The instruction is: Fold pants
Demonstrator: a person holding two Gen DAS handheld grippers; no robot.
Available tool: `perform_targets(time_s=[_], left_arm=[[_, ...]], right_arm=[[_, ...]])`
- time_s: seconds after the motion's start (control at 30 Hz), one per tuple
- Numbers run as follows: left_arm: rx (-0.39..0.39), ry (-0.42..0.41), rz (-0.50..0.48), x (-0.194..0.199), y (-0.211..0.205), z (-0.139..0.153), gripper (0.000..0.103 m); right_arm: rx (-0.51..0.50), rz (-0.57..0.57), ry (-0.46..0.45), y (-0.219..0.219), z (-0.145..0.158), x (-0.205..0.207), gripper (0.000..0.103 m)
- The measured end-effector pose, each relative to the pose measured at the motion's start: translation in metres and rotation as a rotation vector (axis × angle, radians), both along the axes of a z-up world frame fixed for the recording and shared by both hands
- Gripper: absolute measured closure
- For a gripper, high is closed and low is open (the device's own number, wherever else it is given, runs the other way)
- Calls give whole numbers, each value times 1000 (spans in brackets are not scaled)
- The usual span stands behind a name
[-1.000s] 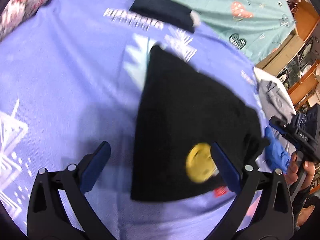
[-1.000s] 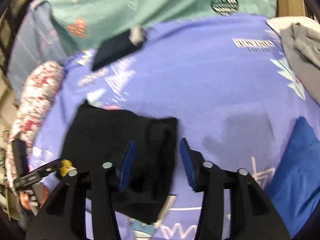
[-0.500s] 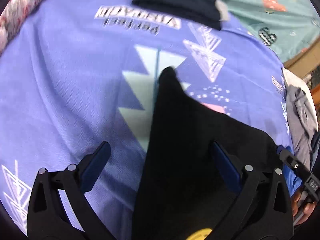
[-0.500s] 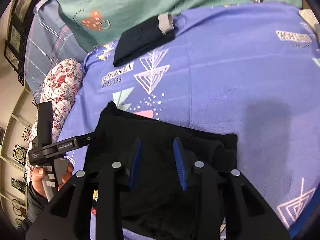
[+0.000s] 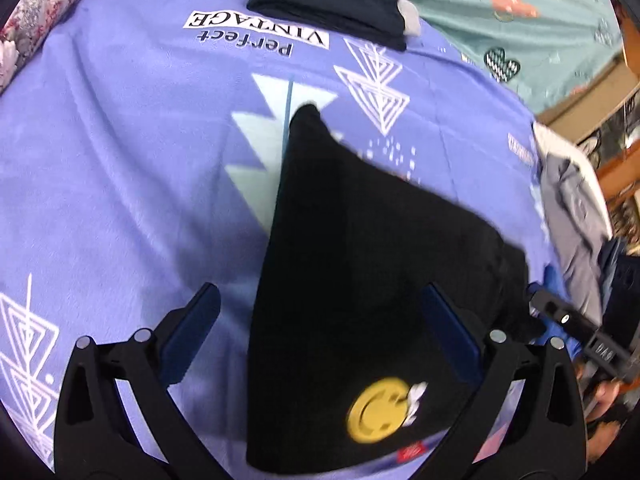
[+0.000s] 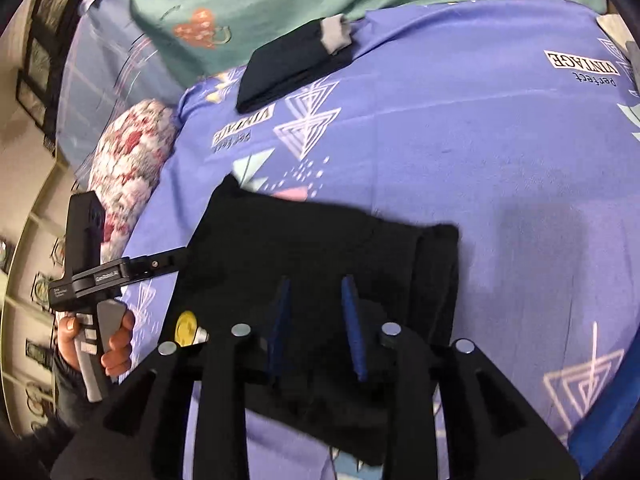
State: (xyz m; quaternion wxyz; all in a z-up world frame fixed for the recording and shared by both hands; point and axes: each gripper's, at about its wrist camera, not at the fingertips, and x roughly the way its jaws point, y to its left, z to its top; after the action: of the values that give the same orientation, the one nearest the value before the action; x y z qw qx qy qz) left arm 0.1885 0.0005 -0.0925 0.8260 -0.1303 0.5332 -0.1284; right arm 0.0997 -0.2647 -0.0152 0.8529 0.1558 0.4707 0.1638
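Here I count one folded black fabric pants (image 5: 360, 280) on the purple printed blanket (image 5: 120, 160); my left gripper (image 5: 320, 332) gapes released; my right gripper (image 6: 316, 312), narrower than before, has just been closing over them, grip unclear.

A bed carries it all, spread with a purple blanket (image 5: 120, 160) printed with white triangles and the words "Perfect VINTAGE". The folded black pants (image 5: 360, 280) with a yellow smiley patch lie flat near the middle. A dark folded garment (image 6: 288, 68) rests at the blanket's far edge by the teal sheet (image 6: 248, 4), and a floral pillow (image 6: 132, 152) sits at one side.
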Motion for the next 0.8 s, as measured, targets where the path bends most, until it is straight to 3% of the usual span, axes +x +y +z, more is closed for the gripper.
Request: perform_targets(time_s=[0.13,0.23,0.33,0.5,0.7,0.8], left_arm=[[26,50,9,-7,-3,-26,2],[22,37,23,-9,-4,-28,2],[-23,76,21,-11,0,-21,2],[-35,42,-34,-24,6,-4,2],[-74,75,-100,-27,5,-13,2],[-75,107,-85,-23,5,-21,2]], right_arm=[[-67,-24,71,1,-22,1,70],[-43,-35,83,-3,-30,2,70],[2,-47,63,-8,-17,-6,62],[106,-69,19,-33,-1,-32,35],[238,-139,105,-71,-24,-43,33],[276,-157,134,-78,-35,-43,32]])
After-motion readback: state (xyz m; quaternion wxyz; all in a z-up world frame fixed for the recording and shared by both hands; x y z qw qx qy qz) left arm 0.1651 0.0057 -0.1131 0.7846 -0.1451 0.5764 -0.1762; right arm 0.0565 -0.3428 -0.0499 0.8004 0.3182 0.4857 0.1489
